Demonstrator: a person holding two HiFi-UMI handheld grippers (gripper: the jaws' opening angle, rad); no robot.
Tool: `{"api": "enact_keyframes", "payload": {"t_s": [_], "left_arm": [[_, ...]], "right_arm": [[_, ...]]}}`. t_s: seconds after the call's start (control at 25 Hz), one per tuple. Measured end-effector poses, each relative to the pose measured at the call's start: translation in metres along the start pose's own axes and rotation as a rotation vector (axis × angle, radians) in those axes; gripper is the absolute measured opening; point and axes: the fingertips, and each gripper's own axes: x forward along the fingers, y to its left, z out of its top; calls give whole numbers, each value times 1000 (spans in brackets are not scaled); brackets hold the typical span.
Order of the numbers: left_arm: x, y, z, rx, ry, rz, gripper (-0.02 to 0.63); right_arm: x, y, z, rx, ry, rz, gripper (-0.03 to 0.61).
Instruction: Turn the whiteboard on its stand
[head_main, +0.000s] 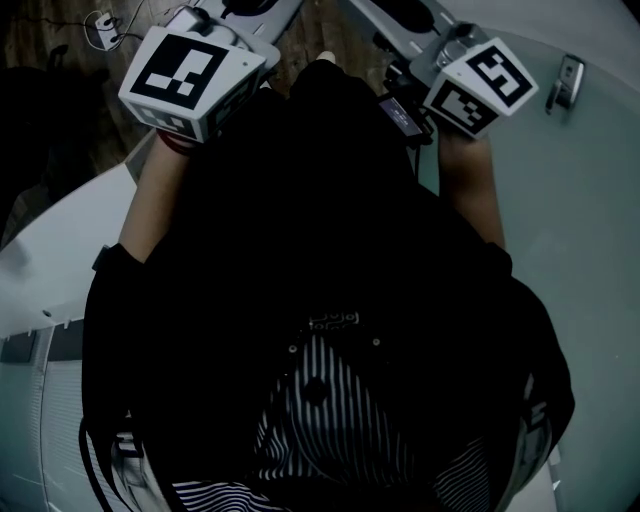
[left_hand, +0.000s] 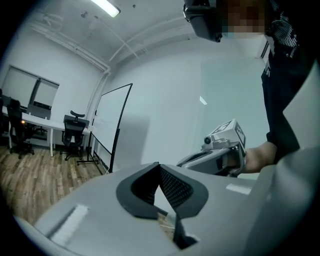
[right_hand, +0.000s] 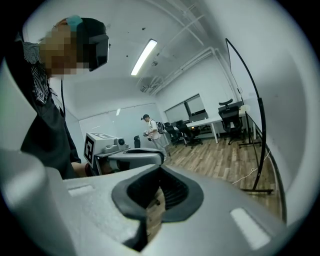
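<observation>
A whiteboard (left_hand: 112, 125) in a black frame stands on its stand by the far wall in the left gripper view. In the right gripper view, a black-framed white board (right_hand: 257, 115) rises close at the right, its foot on the wood floor. Neither gripper touches a board. Both are held up in front of the person's chest, pointing at each other. My left gripper (left_hand: 160, 167) is shut with nothing between its pads. So is my right gripper (right_hand: 160, 170). The head view shows only their marker cubes, left (head_main: 190, 68) and right (head_main: 480, 85).
Desks and office chairs (left_hand: 74, 131) stand beyond the board on the wood floor. More desks and chairs (right_hand: 200, 127) line the windows. A person with a backpack (right_hand: 150, 131) stands far off. A pale surface (head_main: 590, 260) with a small clip (head_main: 565, 82) lies at the right.
</observation>
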Motion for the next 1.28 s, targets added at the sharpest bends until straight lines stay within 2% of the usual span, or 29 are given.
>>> {"api": "enact_keyframes", "payload": {"t_s": [0.2, 0.28, 0.4, 0.48, 0.56, 0.68, 0.76, 0.92, 1.16, 1.28], "left_arm": [[-10, -2, 4, -24, 13, 10, -14], [-49, -14, -5, -46, 19, 9, -14], [-139, -40, -22, -112, 11, 10, -14], [-155, -42, -21, -137, -1, 18, -14], [-122, -31, -13, -132, 5, 28, -14], [-38, -7, -4, -126, 35, 47, -14], [-7, 2, -3, -127, 51, 52, -14], [-5, 5, 11, -126, 44, 63, -14], [-12, 3, 32, -140, 10, 88, -14], [7, 10, 39, -152, 15, 101, -14]], "right_arm": [[5, 0, 3, 12, 17, 11, 2], [9, 38, -12, 24, 36, 3, 2], [22, 132, -42, 47, 74, -18, 2], [30, 150, -44, 52, 81, -16, 2], [31, 116, -32, 57, 76, 1, 2], [21, 31, -11, 65, 70, 35, 2], [17, -1, -2, 74, 63, 44, 2], [17, -3, 14, 71, 52, 60, 2], [13, 13, 29, -8, 75, 56, 2], [7, -1, 37, -13, 66, 57, 2]]}}
